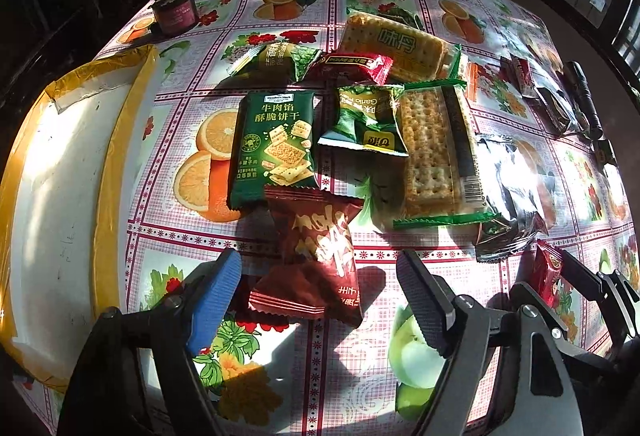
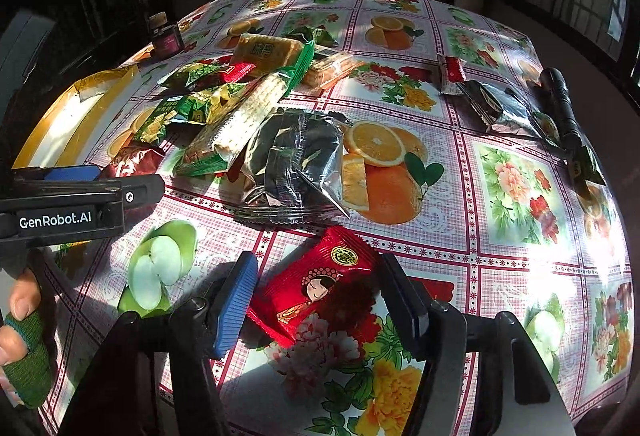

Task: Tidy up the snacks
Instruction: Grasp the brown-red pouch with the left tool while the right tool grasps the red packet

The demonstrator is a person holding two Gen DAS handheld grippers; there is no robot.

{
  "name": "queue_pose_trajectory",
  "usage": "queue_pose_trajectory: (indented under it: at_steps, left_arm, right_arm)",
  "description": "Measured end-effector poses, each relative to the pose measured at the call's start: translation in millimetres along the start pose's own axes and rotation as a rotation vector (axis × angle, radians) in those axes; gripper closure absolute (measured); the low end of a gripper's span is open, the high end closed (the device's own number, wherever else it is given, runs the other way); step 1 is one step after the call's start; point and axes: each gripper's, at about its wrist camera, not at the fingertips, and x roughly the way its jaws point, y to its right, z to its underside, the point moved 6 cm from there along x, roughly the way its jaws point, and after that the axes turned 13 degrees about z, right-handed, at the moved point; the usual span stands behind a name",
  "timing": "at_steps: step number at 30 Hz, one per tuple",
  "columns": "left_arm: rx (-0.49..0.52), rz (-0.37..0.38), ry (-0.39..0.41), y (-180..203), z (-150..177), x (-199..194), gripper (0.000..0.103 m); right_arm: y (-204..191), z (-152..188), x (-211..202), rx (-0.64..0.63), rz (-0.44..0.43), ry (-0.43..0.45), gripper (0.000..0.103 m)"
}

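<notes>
A pile of snack packets lies on the flowered tablecloth (image 1: 328,368). My left gripper (image 1: 320,296) is open around a dark red packet (image 1: 320,256) that lies flat between its fingers. Behind it lie a green cracker packet (image 1: 276,147), a small green pea packet (image 1: 366,119) and clear cracker sleeves (image 1: 432,151). My right gripper (image 2: 320,300) is open around a red packet with a cartoon girl (image 2: 316,292), flat on the cloth. A silvery dark packet (image 2: 292,167) lies just beyond it.
A white box with yellow tape (image 1: 68,171) stands at the left edge. A small dark jar (image 1: 176,9) stands at the far left. A black torch (image 2: 562,103) and more packets (image 2: 500,107) lie at the right edge.
</notes>
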Motion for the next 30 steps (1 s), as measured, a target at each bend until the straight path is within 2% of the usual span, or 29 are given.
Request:
queue_pose_trajectory:
  at_steps: [1,2,4,5,7,13,14,15,17,19,24,27,29,30]
  left_arm:
    - [0.000,-0.010,-0.004,-1,1,1,0.042]
    - [0.009,-0.026,0.008,0,1,0,0.044]
    - [0.014,-0.020,0.007,1,2,0,0.056]
    - [0.017,-0.026,0.010,1,2,-1,0.058]
    - [0.030,-0.047,0.029,2,3,-6,0.059]
    - [0.051,-0.107,0.109,4,6,-32,0.062]
    - [0.051,-0.105,0.120,4,6,-36,0.066]
    - [0.050,-0.103,0.126,3,6,-41,0.077]
    - [0.049,-0.105,0.141,3,7,-49,0.078]
    - [0.049,-0.104,0.151,2,7,-56,0.092]
    - [0.046,-0.103,0.172,-2,12,-67,0.095]
    - [0.039,-0.084,0.160,-7,17,-68,0.093]
    - [0.026,-0.072,0.151,-14,18,-67,0.067]
    - [0.018,-0.073,0.154,-18,19,-66,0.039]
  right_arm:
    - [1,0,0,-0.001,0.002,0.003,0.046]
    - [2,0,0,-0.001,0.004,0.005,0.049]
    - [4,-1,-1,0.001,0.008,0.006,0.053]
    - [5,-1,-1,0.004,0.008,0.009,0.061]
    - [6,0,-2,0.007,0.009,0.010,0.069]
    - [11,1,-13,0.026,0.001,0.032,0.069]
    - [10,0,-16,0.028,0.001,0.039,0.069]
    - [10,0,-20,0.027,-0.002,0.047,0.069]
    - [8,-2,-27,0.026,-0.001,0.061,0.069]
    - [6,-3,-33,0.023,-0.006,0.073,0.069]
    - [-1,-3,-44,0.011,-0.022,0.093,0.069]
    - [-3,-1,-48,0.006,-0.024,0.095,0.069]
    - [-3,0,-49,0.012,-0.032,0.097,0.069]
    - [-1,1,-50,0.014,-0.031,0.097,0.069]
